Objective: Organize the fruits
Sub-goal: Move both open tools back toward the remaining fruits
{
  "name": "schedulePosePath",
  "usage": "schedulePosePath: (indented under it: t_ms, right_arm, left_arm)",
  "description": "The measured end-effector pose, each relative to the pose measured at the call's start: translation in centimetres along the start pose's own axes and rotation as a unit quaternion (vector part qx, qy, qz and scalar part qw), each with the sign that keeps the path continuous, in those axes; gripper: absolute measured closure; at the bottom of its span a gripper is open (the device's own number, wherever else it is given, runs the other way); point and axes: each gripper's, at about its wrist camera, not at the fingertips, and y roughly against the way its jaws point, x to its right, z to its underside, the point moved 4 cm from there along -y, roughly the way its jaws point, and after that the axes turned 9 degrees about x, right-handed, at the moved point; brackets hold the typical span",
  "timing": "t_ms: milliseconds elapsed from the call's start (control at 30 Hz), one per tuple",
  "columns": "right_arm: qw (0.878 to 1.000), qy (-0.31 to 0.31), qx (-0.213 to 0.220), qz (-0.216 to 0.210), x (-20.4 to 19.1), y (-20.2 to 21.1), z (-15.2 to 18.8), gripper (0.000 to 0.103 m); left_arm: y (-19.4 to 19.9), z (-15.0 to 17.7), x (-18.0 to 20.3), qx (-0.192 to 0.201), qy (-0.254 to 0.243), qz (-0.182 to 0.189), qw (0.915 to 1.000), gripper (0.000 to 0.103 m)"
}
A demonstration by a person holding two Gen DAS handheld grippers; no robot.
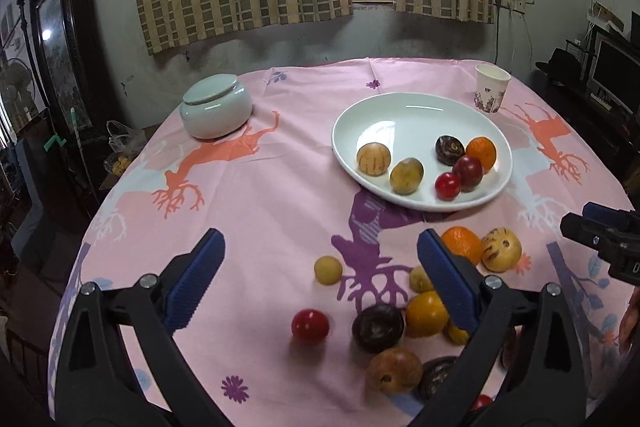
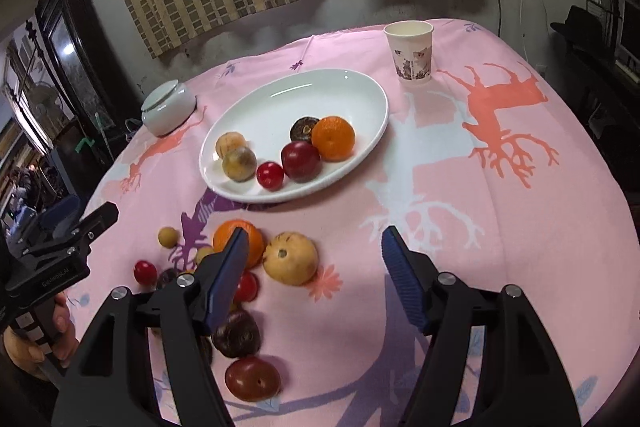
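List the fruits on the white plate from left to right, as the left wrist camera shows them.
Striped tan fruit → olive-yellow fruit → small red fruit → orange. The two dark fruits overlap these, so they are left out.

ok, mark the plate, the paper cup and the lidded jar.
plate (image 2: 352, 89): right wrist view, bare far rim.
paper cup (image 2: 412, 55): right wrist view, printed side wall.
lidded jar (image 1: 216, 115): left wrist view, front wall.

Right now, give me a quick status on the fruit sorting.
Left gripper and right gripper both open, empty. Six fruits on the white plate; the rest loose on the tablecloth. Nothing in the way.
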Motion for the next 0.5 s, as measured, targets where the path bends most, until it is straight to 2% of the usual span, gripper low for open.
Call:
schedulePosePath:
  t_ms: [133,233,400,500]
  right_arm:
    - [0.999,0.025,-0.009,-0.018,-1.7,0.4,2.7,0.034]
    - [0.999,0.035,-0.018,-0.035,-2.4,0.1,4.3,0.034]
    - [0.998,0.037,-0.016,-0.053,-2.3,-0.2,4.7,0.034]
    - [0.997,0.015,-0.024,-0.07,-1.8,-0.4,4.7,0.034]
  left_arm:
    - [0.5,2.7,-0.7,-0.014,0.007,0.018,0.9997,0.004]
    - [0.1,4.3,-0.8,-0.018,-0.017,0.013,0.9996,0.004]
    - [-0.2,5.5,-1.4,-0.009,-0.035,0.018,0.9992,0.004]
    - [-2.0,6.5,-2.4,-0.039,-0.024,0.018,0.9988,0.004]
